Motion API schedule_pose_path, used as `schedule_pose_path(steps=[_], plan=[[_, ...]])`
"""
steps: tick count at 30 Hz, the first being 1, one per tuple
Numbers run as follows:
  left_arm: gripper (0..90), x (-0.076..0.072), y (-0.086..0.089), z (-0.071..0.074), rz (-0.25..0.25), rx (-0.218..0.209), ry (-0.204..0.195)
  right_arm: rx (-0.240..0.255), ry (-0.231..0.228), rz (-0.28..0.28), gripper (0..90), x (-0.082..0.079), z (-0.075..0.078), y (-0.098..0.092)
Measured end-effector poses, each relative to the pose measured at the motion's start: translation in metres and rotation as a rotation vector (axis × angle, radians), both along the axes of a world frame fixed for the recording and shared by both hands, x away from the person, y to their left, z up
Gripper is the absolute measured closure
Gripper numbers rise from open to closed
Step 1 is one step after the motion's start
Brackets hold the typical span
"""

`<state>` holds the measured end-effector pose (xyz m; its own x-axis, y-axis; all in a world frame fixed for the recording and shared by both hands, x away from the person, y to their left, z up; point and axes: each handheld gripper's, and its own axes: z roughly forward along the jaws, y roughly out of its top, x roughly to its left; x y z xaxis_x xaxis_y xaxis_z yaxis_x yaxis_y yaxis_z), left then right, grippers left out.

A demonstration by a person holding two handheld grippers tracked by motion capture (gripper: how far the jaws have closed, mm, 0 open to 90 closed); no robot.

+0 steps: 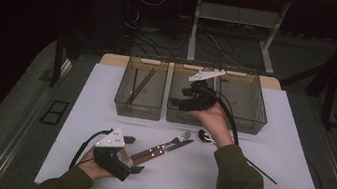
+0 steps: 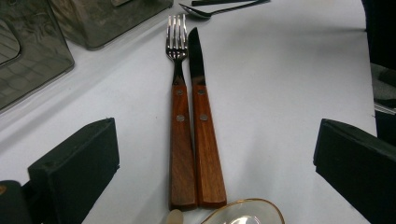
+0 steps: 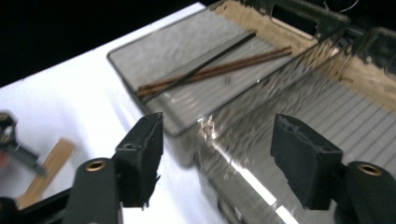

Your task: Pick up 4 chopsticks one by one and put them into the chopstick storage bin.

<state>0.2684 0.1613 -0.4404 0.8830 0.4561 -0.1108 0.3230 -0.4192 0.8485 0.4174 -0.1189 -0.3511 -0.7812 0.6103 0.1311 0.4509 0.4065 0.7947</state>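
a wooden-handled fork (image 2: 180, 116) and a wooden-handled knife (image 2: 205, 130) lay side by side and touching on the white table (image 1: 273, 155), their handles toward the person and the tines and blade pointing away toward the bins. in the left gripper view the pair sat squarely between the two black jaws of the left gripper (image 2: 215, 168), which stood wide apart with bare table on either side of the handles and no pad touching the wood. just below the handle ends in that view lay the rim of a small glass-like dish with a gold edge (image 2: 245, 212). in the high view the left gripper (image 1: 139, 156) rested low on the table near the front edge, at the handle end of the cutlery. beyond the fork tips a spoon (image 1: 206, 136) lay on the table, with a dark thin stick (image 1: 261, 171) lying to the right of the sleeve. the right gripper (image 1: 178, 101) was held up over the front wall of the middle bin (image 1: 173, 115), its jaws apart with nothing between them; in the right gripper view they framed the blurred walls of the bins. the left bin (image 1: 137, 110) held brown chopsticks (image 3: 215, 70) and a darker stick lying slantwise on its floor. a third bin (image 1: 253, 122) stood at the right of the row, all three at the far side of the table.
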Motion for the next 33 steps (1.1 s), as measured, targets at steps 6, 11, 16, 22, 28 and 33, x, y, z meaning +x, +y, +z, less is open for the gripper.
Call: schedule_pose_path(steps=[6, 11, 16, 22, 28, 33], plan=[[0.0, 0.001, 0.001, 0.0, 0.003, 0.006, -0.001, -0.006, -0.002, 0.017, 32.1, -0.014, -0.003, -0.022], [0.0, 0.002, 0.003, -0.001, 0.017, 0.003, 0.004, -0.007, -0.015, 0.031, 31.4, -0.024, -0.007, -0.042], [0.0, 0.002, 0.003, -0.001, 0.03, -0.004, 0.017, -0.004, -0.027, 0.018, 30.2, -0.036, -0.01, -0.061], [0.0, 0.004, 0.005, -0.001, 0.05, -0.019, 0.018, 0.011, -0.029, -0.003, 30.8, -0.048, -0.014, -0.087], [0.0, 0.003, 0.005, 0.0, 0.05, -0.012, 0.012, 0.023, -0.012, -0.021, 32.8, -0.059, -0.019, -0.112], [0.0, 0.003, 0.006, 0.0, 0.048, -0.011, 0.015, 0.016, -0.007, -0.045, 33.3, -0.069, -0.027, -0.134]])
